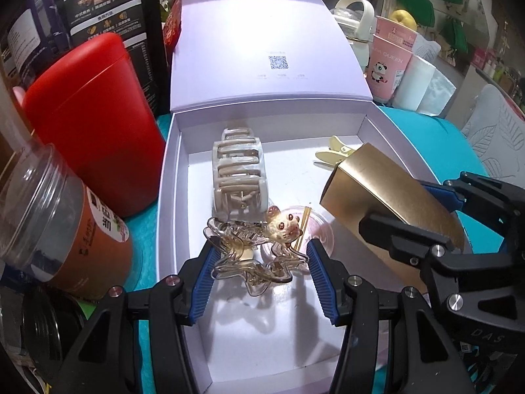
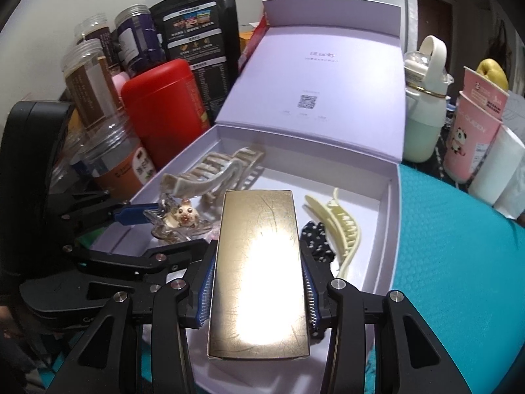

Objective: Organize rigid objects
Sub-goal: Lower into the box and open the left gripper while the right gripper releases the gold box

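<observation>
L gripper (image 1: 261,262) clamped on clear hair claw w/ bear charm (image 1: 252,256), held just above floor of open lilac box (image 1: 183,151). R gripper (image 2: 259,282) clamped on gold rectangular box (image 2: 259,272), over same box's front. Inside: beige claw clip (image 1: 238,170) at back left, pale yellow clip (image 2: 341,226) at right.

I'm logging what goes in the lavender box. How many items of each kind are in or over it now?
Hair claw clips: 3, namely a beige marbled claw clip, a pale yellow claw clip and a clear claw clip with a bear charm
Gold rectangular box: 1
Black polka-dot fabric scrunchie: 1
Total: 5
</observation>
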{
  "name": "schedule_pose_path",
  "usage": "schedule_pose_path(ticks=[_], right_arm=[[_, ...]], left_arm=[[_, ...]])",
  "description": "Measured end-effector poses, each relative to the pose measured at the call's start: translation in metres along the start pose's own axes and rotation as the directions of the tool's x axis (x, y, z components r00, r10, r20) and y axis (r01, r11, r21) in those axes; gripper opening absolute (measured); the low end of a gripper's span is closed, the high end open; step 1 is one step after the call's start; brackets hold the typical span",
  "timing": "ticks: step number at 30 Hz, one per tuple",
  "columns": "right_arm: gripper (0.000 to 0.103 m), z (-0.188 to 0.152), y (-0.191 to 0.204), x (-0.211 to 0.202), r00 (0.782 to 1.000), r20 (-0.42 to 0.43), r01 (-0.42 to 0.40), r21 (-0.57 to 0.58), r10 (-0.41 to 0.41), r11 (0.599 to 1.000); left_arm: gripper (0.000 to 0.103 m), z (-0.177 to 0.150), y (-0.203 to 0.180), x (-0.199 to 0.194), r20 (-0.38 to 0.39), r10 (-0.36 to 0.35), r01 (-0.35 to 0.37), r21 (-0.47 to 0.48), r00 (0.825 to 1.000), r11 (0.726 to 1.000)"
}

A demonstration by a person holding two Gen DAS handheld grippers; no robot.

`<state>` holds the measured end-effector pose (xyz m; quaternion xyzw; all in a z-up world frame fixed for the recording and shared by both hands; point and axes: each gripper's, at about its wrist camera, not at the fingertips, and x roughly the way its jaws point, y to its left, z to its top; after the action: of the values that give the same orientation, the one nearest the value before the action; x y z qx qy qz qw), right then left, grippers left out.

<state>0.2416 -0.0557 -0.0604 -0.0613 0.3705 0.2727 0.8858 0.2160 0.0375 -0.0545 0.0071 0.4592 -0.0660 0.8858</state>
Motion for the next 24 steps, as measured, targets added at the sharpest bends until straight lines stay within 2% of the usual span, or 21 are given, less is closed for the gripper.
schedule_pose_path(ticks=[9, 24], right_arm=[[0.044, -0.001, -0.01, 0.016, 0.998, -0.049, 0.029, 0.023, -0.027, 0.999], [0.045, 0.003, -0.015, 0.022, 0.994, -0.099, 0.046, 0.018, -0.044, 0.999]], left_arm=[[0.054, 0.013, -0.002, 0.013, -0.029, 0.028, -0.027, 0.04, 0.999, 0.999], [0.054, 0.025, -0.009, 0.028, -0.077, 0.029, -0.023, 0.073, 0.997, 0.997]])
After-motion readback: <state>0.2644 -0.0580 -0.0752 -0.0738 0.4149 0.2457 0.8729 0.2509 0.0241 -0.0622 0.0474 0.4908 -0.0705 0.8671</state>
